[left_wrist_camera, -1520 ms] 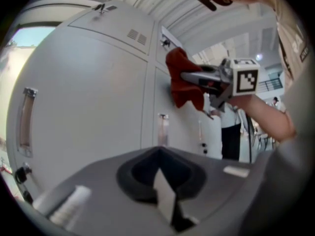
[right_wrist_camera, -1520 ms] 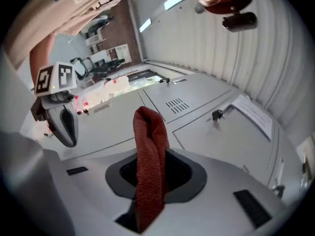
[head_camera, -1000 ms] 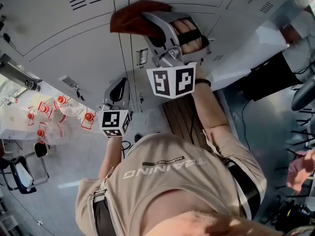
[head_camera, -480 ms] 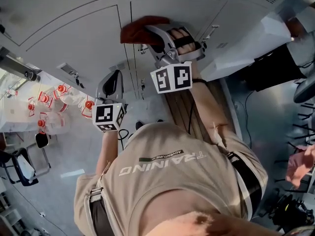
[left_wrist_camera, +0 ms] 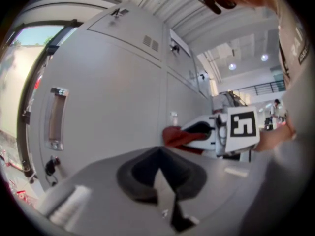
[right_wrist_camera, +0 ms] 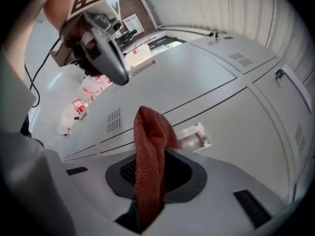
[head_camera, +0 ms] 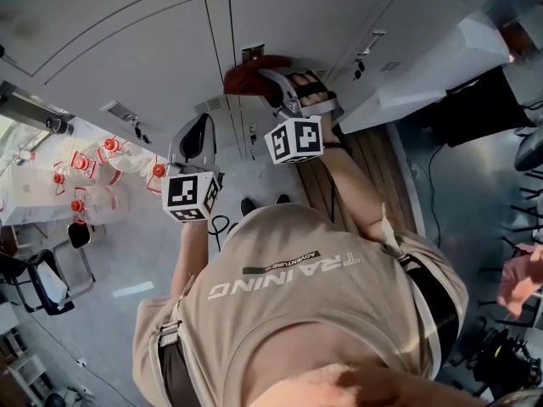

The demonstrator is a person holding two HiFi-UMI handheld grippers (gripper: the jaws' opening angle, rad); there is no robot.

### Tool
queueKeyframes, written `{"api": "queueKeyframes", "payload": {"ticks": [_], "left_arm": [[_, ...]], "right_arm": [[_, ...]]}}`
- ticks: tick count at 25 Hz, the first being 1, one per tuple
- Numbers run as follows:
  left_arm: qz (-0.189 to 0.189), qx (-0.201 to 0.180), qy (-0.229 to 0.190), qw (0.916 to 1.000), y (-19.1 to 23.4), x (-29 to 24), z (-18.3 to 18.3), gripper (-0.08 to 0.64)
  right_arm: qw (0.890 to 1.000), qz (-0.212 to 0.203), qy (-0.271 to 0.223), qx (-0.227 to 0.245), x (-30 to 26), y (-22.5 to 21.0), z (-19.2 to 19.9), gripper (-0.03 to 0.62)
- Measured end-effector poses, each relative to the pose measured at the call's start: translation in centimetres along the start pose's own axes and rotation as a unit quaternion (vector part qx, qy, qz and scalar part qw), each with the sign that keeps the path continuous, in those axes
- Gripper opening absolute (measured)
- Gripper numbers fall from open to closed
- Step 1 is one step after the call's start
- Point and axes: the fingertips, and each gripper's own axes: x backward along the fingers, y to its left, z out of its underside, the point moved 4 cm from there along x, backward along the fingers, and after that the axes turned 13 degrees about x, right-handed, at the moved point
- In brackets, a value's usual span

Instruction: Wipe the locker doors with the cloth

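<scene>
Moved since a second ago: the right gripper (head_camera: 270, 81) and the red cloth (head_camera: 246, 76) have slid along the grey locker doors (head_camera: 288, 15), from the plain panel beyond the latch (head_camera: 252, 53) to a spot right at it, nearer the person.
Cloth now: bunched and pressed to the door just beside the latch; in the right gripper view it stands up out of the jaws, folded over at the top.
Right jaws: clamped on the cloth's lower end, with fabric filling the gap between them.
Left gripper (head_camera: 202, 125): held low beside the torso, off the doors; its jaws are together with nothing between them.
Table (head_camera: 25, 202): off to the left with red-capped bottles (head_camera: 85, 176), not involved.
Done so far: judging by the cloth's place, one stroke along this door is nearly spent. No streaks or dirt show, so the cleaned area cannot be read from the surface.
Left to do: probably the lower part of this door, past the vent slots (right_wrist_camera: 113, 120), and the neighbouring doors on either side.
</scene>
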Motion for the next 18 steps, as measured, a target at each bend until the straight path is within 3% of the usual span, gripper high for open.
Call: {"api": "queueKeyframes", "payload": {"ticks": [4,8,13,18], "left_arm": [[-0.012,0.004,0.005,0.9999,0.9,0.7,0.4,0.006],[-0.016,0.006,0.017,0.9997,1.2,1.3,0.8,0.006],[-0.023,0.015,0.026,0.9993,1.9,1.7,1.5,0.006],[-0.027,0.029,0.039,0.9985,2.4,1.6,2.7,0.006]], "right_arm": [[1.000,-0.013,0.006,-0.002,-1.3,3.7,0.6,0.066],[0.995,-0.090,0.025,-0.040,-2.5,8.2,1.8,0.066],[0.978,-0.190,0.048,-0.066,-4.6,15.6,3.7,0.066],[0.966,-0.236,0.057,-0.084,-5.8,20.4,5.1,0.066]]}}
